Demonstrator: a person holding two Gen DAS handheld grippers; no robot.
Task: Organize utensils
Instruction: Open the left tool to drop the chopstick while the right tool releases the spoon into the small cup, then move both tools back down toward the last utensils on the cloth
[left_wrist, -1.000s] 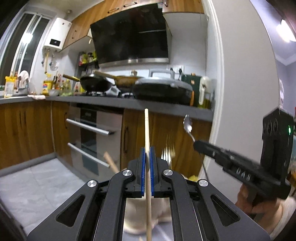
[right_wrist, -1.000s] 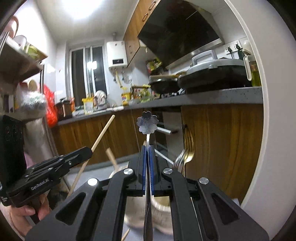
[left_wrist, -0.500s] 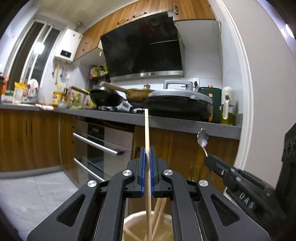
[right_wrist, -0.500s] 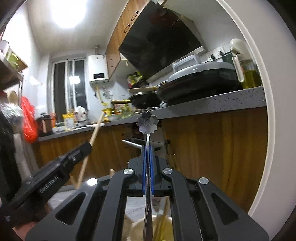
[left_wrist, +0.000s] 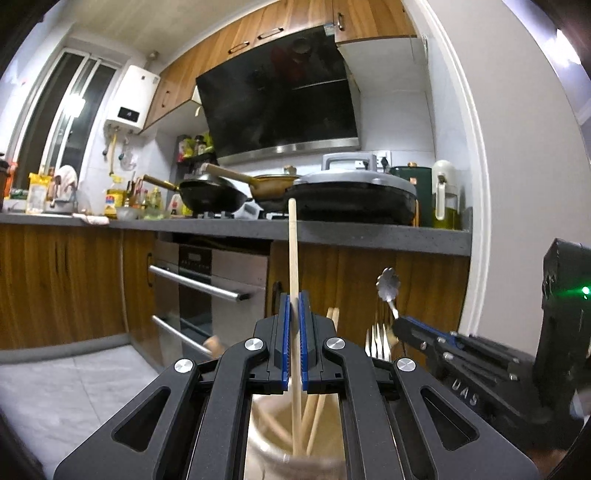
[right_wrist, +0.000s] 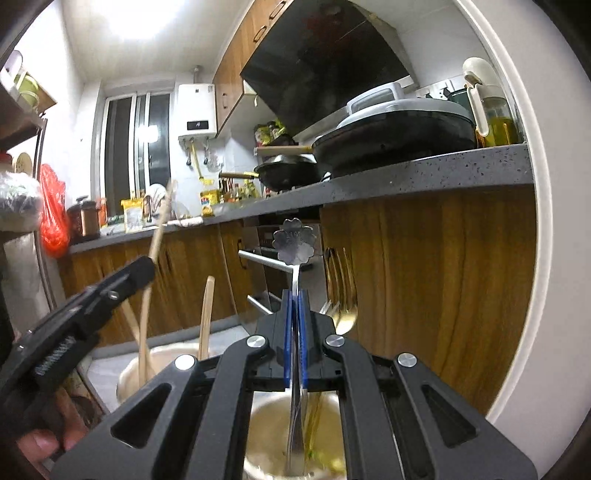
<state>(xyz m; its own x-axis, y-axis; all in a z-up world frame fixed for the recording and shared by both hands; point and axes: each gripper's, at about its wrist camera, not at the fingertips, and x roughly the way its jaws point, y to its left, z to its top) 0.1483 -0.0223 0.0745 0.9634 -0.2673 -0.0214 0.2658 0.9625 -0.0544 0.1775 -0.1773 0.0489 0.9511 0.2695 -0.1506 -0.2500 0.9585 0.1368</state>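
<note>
My left gripper (left_wrist: 294, 306) is shut on a pale wooden chopstick (left_wrist: 293, 243) held upright. Its lower end dips into a cream cup (left_wrist: 263, 432) that holds more chopsticks. My right gripper (right_wrist: 294, 306) is shut on a silver utensil with a flower-shaped handle end (right_wrist: 293, 242). That utensil's lower part reaches into a second cream cup (right_wrist: 266, 428). In the left wrist view the right gripper (left_wrist: 400, 323) appears at the right with the silver utensil (left_wrist: 388, 288). The right wrist view has the left gripper (right_wrist: 146, 267) at the left, over the chopstick cup (right_wrist: 168, 356).
Forks (left_wrist: 376, 339) and a gold spoon (right_wrist: 345, 314) stand up just behind the right cup. Wooden cabinets, an oven with bar handles (left_wrist: 199, 286) and a grey counter (left_wrist: 369, 236) with pans lie beyond. A white door frame (left_wrist: 476, 206) is close on the right. A hand (right_wrist: 40, 446) grips the left tool.
Both grippers have sunk toward the two cups. The chopstick's lower end now sits inside the left cup, and the silver utensil's lower end has entered the right cup.
</note>
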